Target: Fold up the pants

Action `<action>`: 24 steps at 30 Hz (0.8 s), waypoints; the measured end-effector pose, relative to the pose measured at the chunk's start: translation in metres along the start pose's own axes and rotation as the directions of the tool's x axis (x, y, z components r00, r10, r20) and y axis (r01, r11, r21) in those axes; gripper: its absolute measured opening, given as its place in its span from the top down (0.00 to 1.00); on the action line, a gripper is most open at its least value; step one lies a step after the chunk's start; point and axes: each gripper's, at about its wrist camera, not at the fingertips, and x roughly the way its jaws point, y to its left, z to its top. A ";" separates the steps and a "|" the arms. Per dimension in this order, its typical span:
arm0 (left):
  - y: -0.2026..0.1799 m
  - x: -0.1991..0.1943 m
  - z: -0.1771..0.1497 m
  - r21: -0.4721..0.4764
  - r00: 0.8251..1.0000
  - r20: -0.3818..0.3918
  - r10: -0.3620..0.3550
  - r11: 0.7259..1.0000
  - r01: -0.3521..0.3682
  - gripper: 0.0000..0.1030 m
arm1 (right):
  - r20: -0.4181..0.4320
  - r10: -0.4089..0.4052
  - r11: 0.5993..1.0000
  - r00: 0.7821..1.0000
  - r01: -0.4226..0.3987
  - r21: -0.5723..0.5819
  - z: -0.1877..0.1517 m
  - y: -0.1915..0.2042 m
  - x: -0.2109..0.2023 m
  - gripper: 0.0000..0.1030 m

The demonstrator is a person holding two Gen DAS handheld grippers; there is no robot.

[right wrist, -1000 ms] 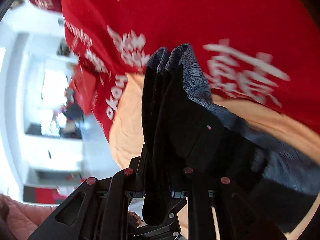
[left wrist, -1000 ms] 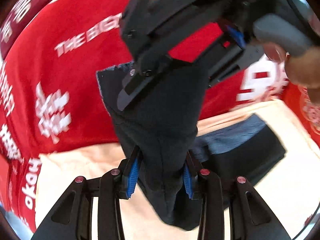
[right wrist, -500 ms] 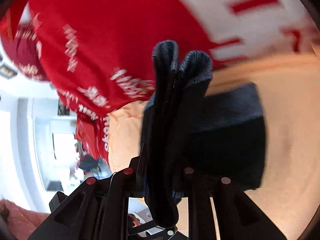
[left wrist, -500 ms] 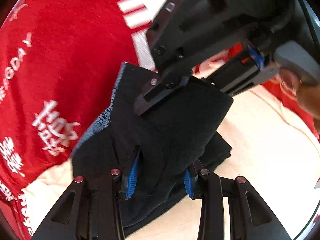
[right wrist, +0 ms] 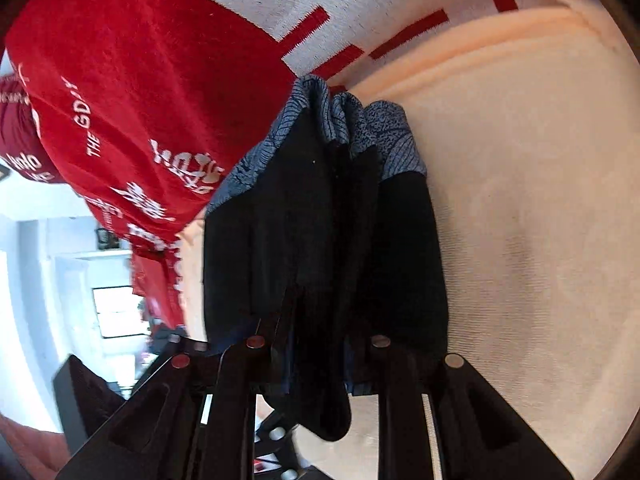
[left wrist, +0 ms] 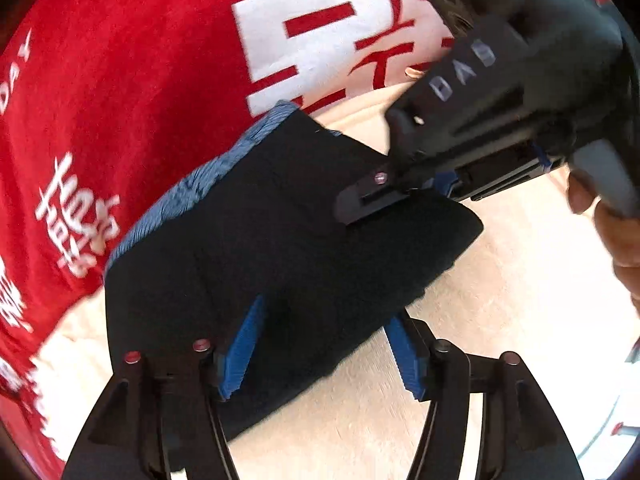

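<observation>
The dark pants (left wrist: 280,240), with a blue patterned lining along their far edge, lie folded on the cream cloth (left wrist: 520,280). My left gripper (left wrist: 322,344) points down over their near end. Its jaws are opening: the blue pads (left wrist: 240,348) stand wide apart, with the cloth lying loose between them. My right gripper (left wrist: 384,196) reaches in from the upper right. In the right wrist view a bunched fold of the pants (right wrist: 332,220) still fills the right gripper (right wrist: 320,320). Its jaws are starting to open, and the fabric hides its pads.
A red blanket with white lettering (left wrist: 120,100) covers the surface beyond and left of the cream cloth. A person's hand (left wrist: 616,240) holds the right gripper's handle. A bright room (right wrist: 60,280) shows past the bed's edge on the left of the right wrist view.
Both grippers came down and the hanging pants now rest folded on the cream cloth. The left jaws, shut on the fabric before, have spread apart.
</observation>
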 end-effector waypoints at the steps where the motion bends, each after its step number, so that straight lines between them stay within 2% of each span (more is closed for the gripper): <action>1: 0.003 -0.003 -0.002 -0.016 1.000 -0.006 -0.014 1.000 0.014 0.40 | 0.001 -0.015 1.000 1.000 0.015 -0.006 -0.001 0.005 0.000 0.77; 2: 0.009 -0.006 -0.005 -0.031 1.000 -0.012 -0.023 0.999 0.023 0.39 | 0.003 -0.048 0.999 0.999 0.048 -0.018 -0.002 0.010 -0.001 0.76; 5: 0.033 -0.017 -0.011 -0.103 1.000 -0.014 -0.026 0.994 0.024 0.21 | 0.001 -0.147 0.988 0.989 0.147 -0.048 -0.006 0.023 0.002 0.74; 7: 0.049 -0.025 -0.014 -0.152 0.999 -0.015 -0.030 0.988 0.028 0.21 | 0.002 -0.197 0.978 0.980 0.196 -0.065 -0.010 0.026 0.002 0.74; 10: 0.077 -0.025 -0.018 -0.235 0.997 -0.057 -0.046 0.972 0.031 0.21 | 0.001 -0.256 0.964 0.967 0.255 -0.075 -0.016 0.034 0.004 0.70; 15: 0.118 -0.019 -0.030 -0.319 0.993 -0.116 -0.033 0.948 -0.006 0.21 | 0.003 -0.292 0.956 0.956 0.292 -0.037 -0.023 0.034 0.008 0.66; 18: 0.129 -0.017 -0.038 -0.349 0.989 -0.146 -0.021 0.937 -0.031 0.21 | 0.008 -0.350 0.936 0.937 0.350 -0.043 -0.027 0.036 0.010 0.57; 20: 0.137 -0.015 -0.043 -0.374 0.988 -0.153 -0.028 0.927 -0.031 0.21 | 0.007 -0.409 0.911 0.912 0.409 -0.054 -0.031 0.037 0.011 0.48; 22: 0.142 -0.015 -0.047 -0.390 0.987 -0.157 -0.029 0.920 -0.035 0.21 | 0.006 -0.426 0.904 0.905 0.425 -0.049 -0.032 0.036 0.011 0.45; 24: 0.146 -0.014 -0.051 -0.400 0.987 -0.159 -0.032 0.916 -0.035 0.21 | 0.002 -0.447 0.893 0.894 0.447 -0.051 -0.033 0.037 0.011 0.37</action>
